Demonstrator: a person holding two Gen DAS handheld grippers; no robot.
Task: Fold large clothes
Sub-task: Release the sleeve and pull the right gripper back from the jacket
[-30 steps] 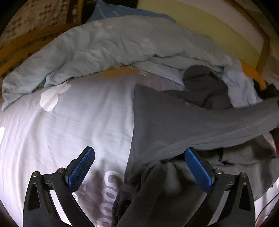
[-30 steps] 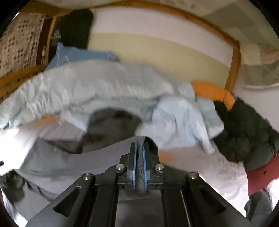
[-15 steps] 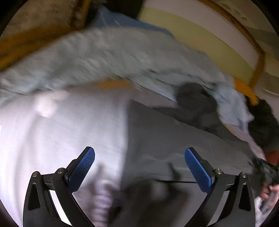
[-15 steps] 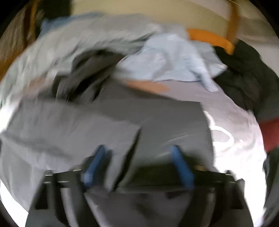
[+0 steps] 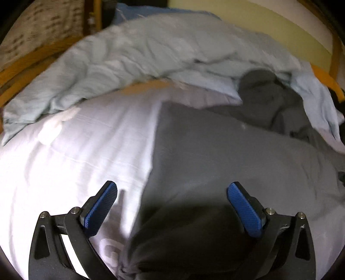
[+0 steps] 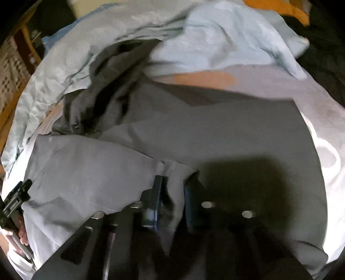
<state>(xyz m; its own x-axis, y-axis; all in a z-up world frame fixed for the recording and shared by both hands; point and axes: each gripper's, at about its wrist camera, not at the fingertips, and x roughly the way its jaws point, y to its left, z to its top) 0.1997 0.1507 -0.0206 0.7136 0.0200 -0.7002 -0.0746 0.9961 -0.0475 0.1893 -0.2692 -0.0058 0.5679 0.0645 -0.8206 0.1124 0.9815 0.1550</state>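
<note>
A large grey garment [image 5: 226,155] lies spread on a white bed sheet [image 5: 82,150]; it also fills the right wrist view [image 6: 215,129]. My left gripper [image 5: 172,206] is open and empty, hovering over the garment's left edge, blue pads [image 5: 101,206] wide apart. My right gripper [image 6: 171,204] is nearly closed around a fold of the grey garment [image 6: 172,189] that stands between its fingers; the view is blurred. The left gripper's body [image 6: 15,198] and a hand show at the left edge of the right wrist view.
A crumpled pale blue duvet [image 5: 140,53] lies along the back of the bed, over a darker grey cloth [image 5: 269,97]. A wooden bed frame [image 5: 32,62] runs at left. An orange pillow [image 6: 278,8] and dark clothes [image 6: 323,53] lie at right.
The right gripper opened, swung down over the spread garment, and closed again on a fold. The left gripper stayed open and the bunched sleeve under it is now flat.
</note>
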